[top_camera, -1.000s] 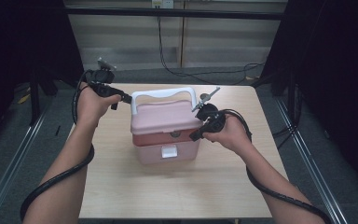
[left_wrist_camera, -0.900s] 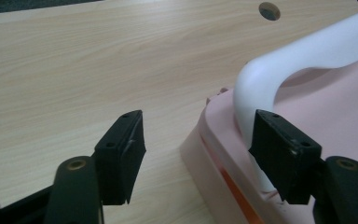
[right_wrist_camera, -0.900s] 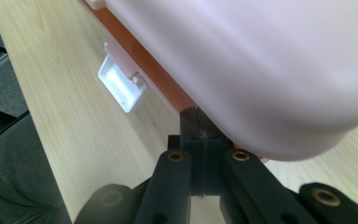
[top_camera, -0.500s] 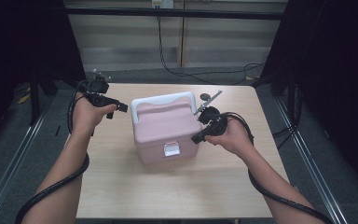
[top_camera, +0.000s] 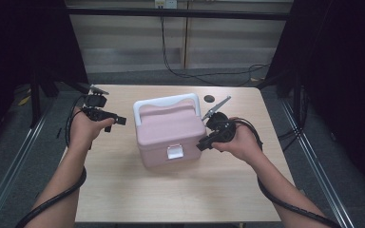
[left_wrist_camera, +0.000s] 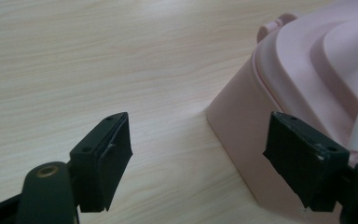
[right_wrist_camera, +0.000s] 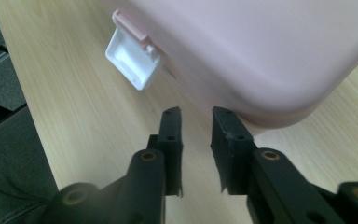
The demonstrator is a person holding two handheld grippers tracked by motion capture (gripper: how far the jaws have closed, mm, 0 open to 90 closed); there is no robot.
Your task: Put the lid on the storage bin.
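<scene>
With the pink box (top_camera: pixel 170 133) set on the tabletop (top_camera: pixel 123 190), the left tool (left_wrist_camera: pixel 200 154), spread wide and empty, and the right tool (right_wrist_camera: pixel 196 140), jaws just parted with nothing between, are best withdrawn clear of the white latch (right_wrist_camera: pixel 133 58).

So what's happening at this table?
A person holds a gripper in each hand on either side of a pink lidded box on the wooden table. The left gripper stands open beside the box; the right gripper, jaws just parting with nothing between them, points near the white latch.

Smooth matt pink plastic box (top_camera: pixel 168 133), glossy white plastic latch (right_wrist_camera: pixel 133 58), pale wood-grain table (top_camera: pixel 123 190)
</scene>
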